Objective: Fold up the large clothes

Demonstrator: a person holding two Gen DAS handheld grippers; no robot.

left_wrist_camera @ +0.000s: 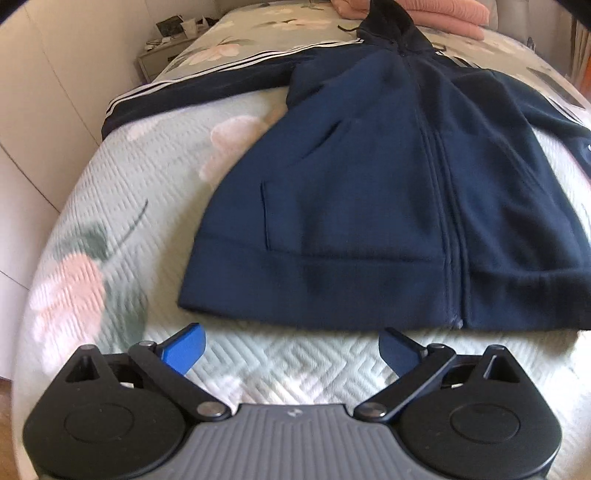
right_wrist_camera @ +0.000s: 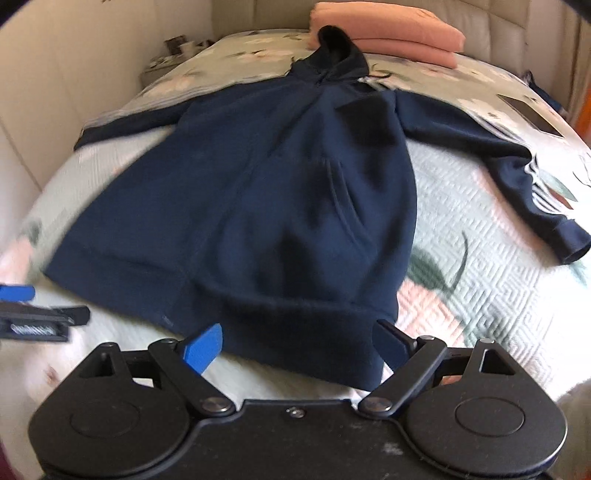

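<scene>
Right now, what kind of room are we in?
Most likely a bedroom: the navy hoodie lies spread on a bed with a floral quilted bedspread, a padded headboard behind it, and a small nightstand beside the bed.

Bed with a quilted floral cover, clothes laid on it

The bed point(left_wrist_camera: 258, 373) carries a navy zip hoodie point(left_wrist_camera: 369, 206) spread flat, hem near, hood far, sleeves out to left and right. Folded pink clothes point(right_wrist_camera: 391, 37) lie at the far end, and a flat dark object point(right_wrist_camera: 530, 112), possibly a tablet, lies far right.
</scene>
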